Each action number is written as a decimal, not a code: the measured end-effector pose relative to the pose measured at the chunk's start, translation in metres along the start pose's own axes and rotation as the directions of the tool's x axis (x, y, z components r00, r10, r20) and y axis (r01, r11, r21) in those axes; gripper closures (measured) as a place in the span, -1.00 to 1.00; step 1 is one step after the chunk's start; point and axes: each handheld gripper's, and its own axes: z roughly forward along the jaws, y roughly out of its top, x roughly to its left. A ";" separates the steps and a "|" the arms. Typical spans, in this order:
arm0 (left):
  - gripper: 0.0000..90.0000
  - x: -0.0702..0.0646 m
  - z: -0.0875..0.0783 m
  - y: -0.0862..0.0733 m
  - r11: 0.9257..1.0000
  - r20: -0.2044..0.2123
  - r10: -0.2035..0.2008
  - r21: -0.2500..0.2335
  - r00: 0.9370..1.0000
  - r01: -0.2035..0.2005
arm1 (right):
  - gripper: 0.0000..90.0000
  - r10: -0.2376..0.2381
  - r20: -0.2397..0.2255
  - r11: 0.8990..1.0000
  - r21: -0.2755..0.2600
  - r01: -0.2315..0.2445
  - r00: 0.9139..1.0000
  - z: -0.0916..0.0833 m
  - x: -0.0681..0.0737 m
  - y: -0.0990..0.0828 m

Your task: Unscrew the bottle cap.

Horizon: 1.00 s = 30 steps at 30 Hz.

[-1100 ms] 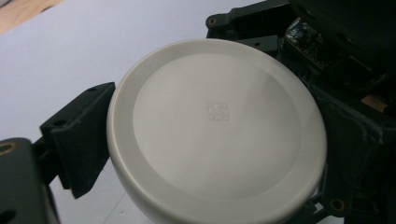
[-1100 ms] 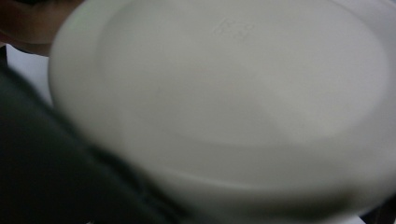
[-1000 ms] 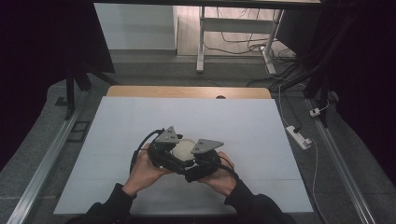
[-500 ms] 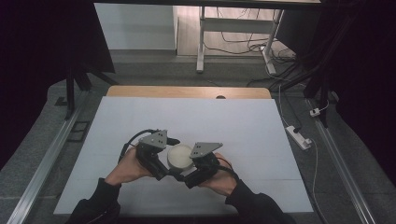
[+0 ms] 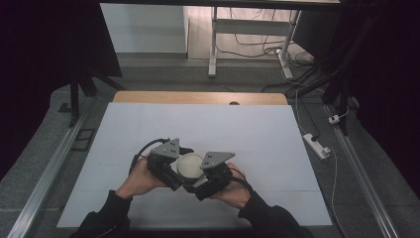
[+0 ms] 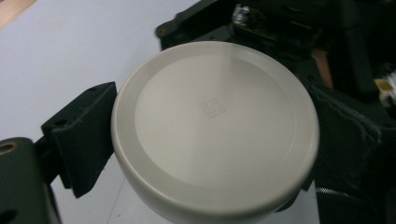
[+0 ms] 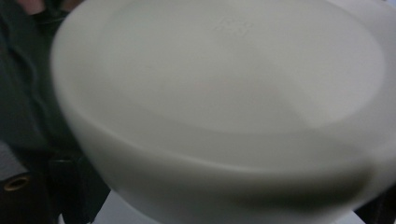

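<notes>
Two grippers are closing in on one round cream lid (image 6: 215,126), which is sitting between them near the front middle of the white table (image 5: 247,129). Its flat top is facing up toward the overhead camera, and a faint square mark is showing at its centre in the left gripper view. Having no long axis, the disc is offering the same rim from every side.

From the left gripper (image 5: 171,166) the lid is lying straight ahead, toward the person's right; one black jaw is pressing against the rim on one side and another dark pad is meeting it on the far side, so this gripper looks clamped on the lid. The right gripper (image 5: 210,173) is standing just as near on the opposite side, its view blurred by the pale rim (image 7: 210,140); whether its jaws are gripping cannot be told. Judging by this, any twist or lift is depending on that opposed hold across the disc.
</notes>
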 end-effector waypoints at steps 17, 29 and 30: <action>-0.96 -0.013 0.014 0.016 0.986 -0.177 -0.159 0.014 0.971 0.164 | -0.85 0.061 0.121 0.998 -0.001 -0.062 0.991 0.000 -0.006 -0.002; -1.00 -0.004 -0.012 0.008 0.997 0.045 0.041 0.058 0.998 -0.044 | -0.85 0.004 -0.037 1.000 -0.026 -0.005 0.999 -0.003 0.000 0.000; -1.00 -0.004 -0.012 0.007 0.997 0.061 0.052 0.054 0.997 -0.055 | -0.85 -0.008 -0.050 1.000 -0.027 0.006 0.999 -0.002 0.002 0.001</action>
